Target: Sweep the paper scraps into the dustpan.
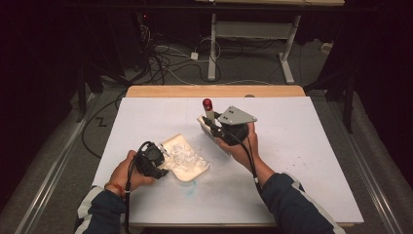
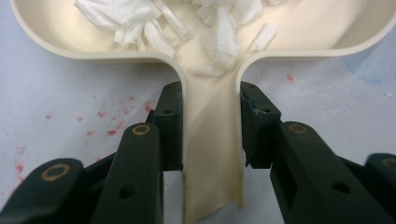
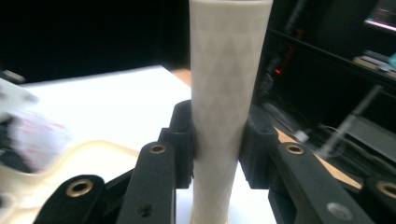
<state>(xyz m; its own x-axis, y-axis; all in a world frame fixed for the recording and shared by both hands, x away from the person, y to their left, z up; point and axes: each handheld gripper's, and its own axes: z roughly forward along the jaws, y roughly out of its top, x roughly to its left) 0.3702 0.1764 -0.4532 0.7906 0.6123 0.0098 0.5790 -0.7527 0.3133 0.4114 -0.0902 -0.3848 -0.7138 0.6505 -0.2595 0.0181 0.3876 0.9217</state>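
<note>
1. On the white table cover [image 1: 302, 146], the left gripper [image 1: 155, 163] is clamped on the handle of a cream plastic dustpan-shaped scoop [image 1: 182, 161]; in the left gripper view both jaws press the handle's sides [image 2: 212, 154].
2. Inside the scoop lies a heap of torn white paper scraps [image 2: 154, 25], spread over its floor and trailing toward the handle's throat.
3. Further right and a little farther back, the right gripper [image 1: 216, 130] is closed around a cream ribbed brush handle [image 3: 226, 102], held upright and raised off the table; its top carries a red knob [image 1: 207, 104].
4. The brush's head is hidden behind the gripper, so I cannot tell whether it touches anything.
5. Judging by the scene, the sweeping looks largely done: the scraps sit in the scoop, and the cover near it shows hardly any loose pieces.
6. What seems left is a final pass for small specks, a few of which dot the cover at the right, then carrying the loaded scoop level so that nothing slides out.
7. Faint red and blue stains mark the cover around the scoop.
</note>
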